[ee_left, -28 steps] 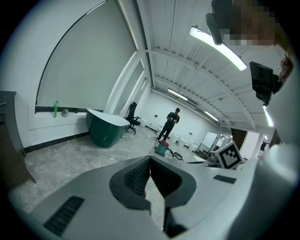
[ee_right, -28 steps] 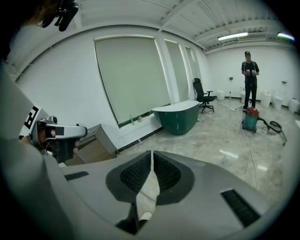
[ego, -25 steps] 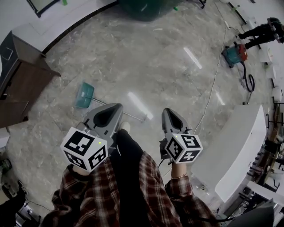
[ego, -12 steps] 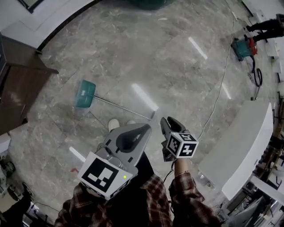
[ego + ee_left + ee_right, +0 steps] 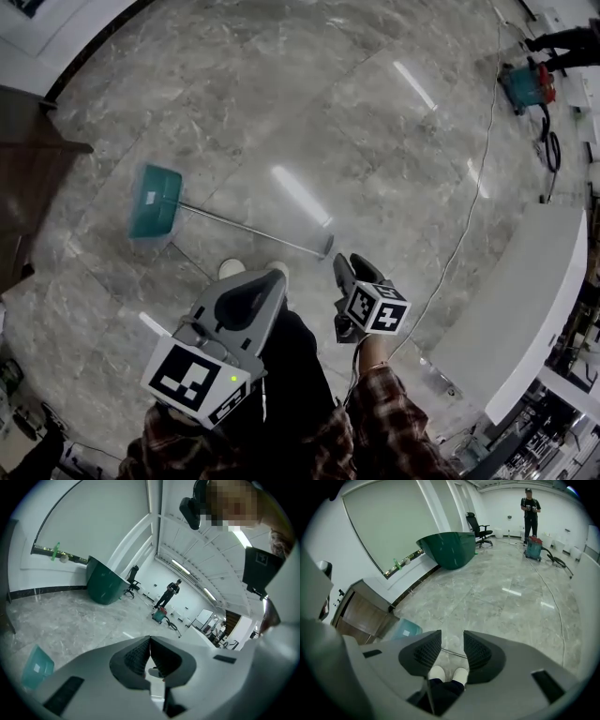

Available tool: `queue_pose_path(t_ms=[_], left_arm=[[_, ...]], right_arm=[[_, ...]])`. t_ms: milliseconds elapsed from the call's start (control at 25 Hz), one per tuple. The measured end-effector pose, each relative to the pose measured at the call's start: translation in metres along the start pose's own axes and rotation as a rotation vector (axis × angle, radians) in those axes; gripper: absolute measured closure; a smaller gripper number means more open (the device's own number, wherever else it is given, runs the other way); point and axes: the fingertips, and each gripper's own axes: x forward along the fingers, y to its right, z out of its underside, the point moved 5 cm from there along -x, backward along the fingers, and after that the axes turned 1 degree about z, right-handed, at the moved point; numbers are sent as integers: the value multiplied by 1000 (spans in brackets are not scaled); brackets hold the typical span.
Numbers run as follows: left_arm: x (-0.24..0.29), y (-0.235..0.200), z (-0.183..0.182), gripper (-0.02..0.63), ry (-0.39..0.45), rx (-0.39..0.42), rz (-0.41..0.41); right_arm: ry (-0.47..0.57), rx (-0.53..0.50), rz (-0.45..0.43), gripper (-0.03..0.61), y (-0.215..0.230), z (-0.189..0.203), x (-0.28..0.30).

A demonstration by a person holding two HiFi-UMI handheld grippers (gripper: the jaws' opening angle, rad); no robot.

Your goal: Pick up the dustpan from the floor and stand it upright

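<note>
The dustpan (image 5: 155, 200) is lying flat on the grey marble floor (image 5: 281, 103). Its teal pan is sitting to the far left, and its thin metal handle (image 5: 253, 232) is running from the pan toward the near right. The handle's free end is showing just beyond the tips of the right tool (image 5: 339, 261) in the head view, and nothing is gripping it.

The right tool is pointing steeply down at the floor and its jaws are opening. They are standing well apart with nothing between them. Through the gap, the right gripper view is showing the handle crossing the floor and the person's pale shoes (image 5: 445, 673) below it.

The left tool (image 5: 277, 276) is hanging to the left of the right one, over the person's dark trouser leg. Its jaws are pressing together, tip against tip, and are holding nothing.

A brown wooden cabinet (image 5: 28, 187) is standing at the left edge of the floor, near the pan. A teal vacuum cleaner (image 5: 525, 86) is sitting far to the right, and its cable (image 5: 473, 202) is trailing across the floor toward the near side. A person in dark clothes (image 5: 529, 506) is standing beside it. A large dark green tub (image 5: 450, 548) is resting at the far side of the room.
</note>
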Motion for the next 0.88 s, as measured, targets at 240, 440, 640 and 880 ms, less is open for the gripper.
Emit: queue_pose_path(t_ms=[240,440,640,880], left_arm=[[75,-85,61,603,-22,59,-27],[147,-128,114,603,-41,74,-20],[207,-168,168,601,-92,129,-1],[238,-214,221,601,-110,131,-3]], right_arm=[[10,22,26,442,31,39,91],[-26,29,48,442,57,83,166],[-60,65,90,439,97,125,228],[-66,74,201,439,160,168,268]])
